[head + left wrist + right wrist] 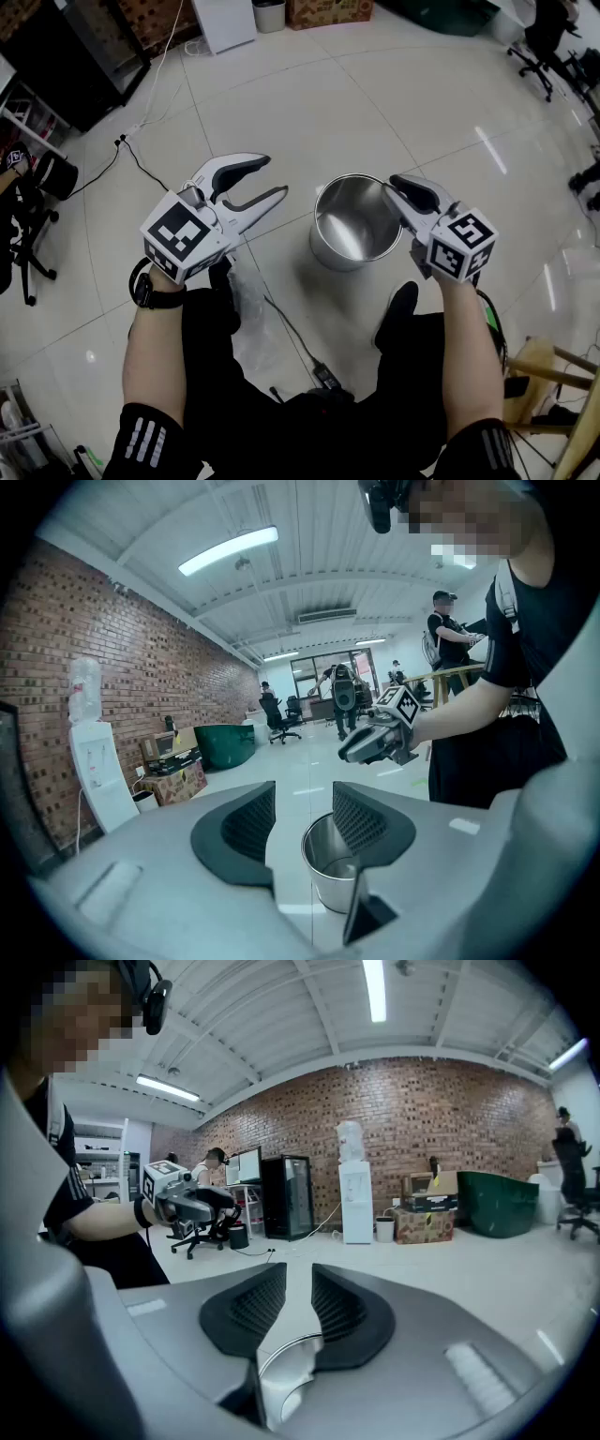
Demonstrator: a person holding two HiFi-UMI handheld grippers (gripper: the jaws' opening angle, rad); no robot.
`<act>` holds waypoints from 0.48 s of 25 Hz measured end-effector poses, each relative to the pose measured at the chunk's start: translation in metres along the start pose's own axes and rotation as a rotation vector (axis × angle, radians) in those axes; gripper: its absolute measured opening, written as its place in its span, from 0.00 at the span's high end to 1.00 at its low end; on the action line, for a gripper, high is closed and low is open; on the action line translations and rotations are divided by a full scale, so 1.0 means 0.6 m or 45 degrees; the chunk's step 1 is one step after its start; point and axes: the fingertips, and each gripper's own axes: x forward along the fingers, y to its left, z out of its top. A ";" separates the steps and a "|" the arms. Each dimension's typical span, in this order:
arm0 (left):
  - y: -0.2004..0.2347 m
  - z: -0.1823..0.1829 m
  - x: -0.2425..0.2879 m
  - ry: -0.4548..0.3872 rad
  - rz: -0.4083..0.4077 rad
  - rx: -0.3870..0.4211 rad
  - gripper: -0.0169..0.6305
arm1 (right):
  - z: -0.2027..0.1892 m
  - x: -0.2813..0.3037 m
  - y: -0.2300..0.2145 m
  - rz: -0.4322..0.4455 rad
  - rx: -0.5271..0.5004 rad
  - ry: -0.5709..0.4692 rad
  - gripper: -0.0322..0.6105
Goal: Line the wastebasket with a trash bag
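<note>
On the pale tiled floor [309, 103] the steel wastebasket [349, 251] stands upright just ahead of my feet, its inside bare metal. My left gripper [275, 178] hovers at its 9 o'clock, jaws wide apart and empty. My right gripper [401, 187] sits over the rim at 3 o'clock, jaws narrowly parted, pressing nothing. A clear plastic bag [247, 298] lies at the wastebasket's 7 o'clock.

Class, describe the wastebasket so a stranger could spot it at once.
On the pale tiled floor, look just ahead of the person's black shoes. The shiny round steel wastebasket stands upright there; the crumpled clear plastic bag nearby is limp.
</note>
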 end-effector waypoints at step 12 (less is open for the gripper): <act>0.041 -0.050 -0.091 0.078 0.048 -0.074 0.68 | -0.085 0.153 0.160 0.242 -0.062 0.202 0.77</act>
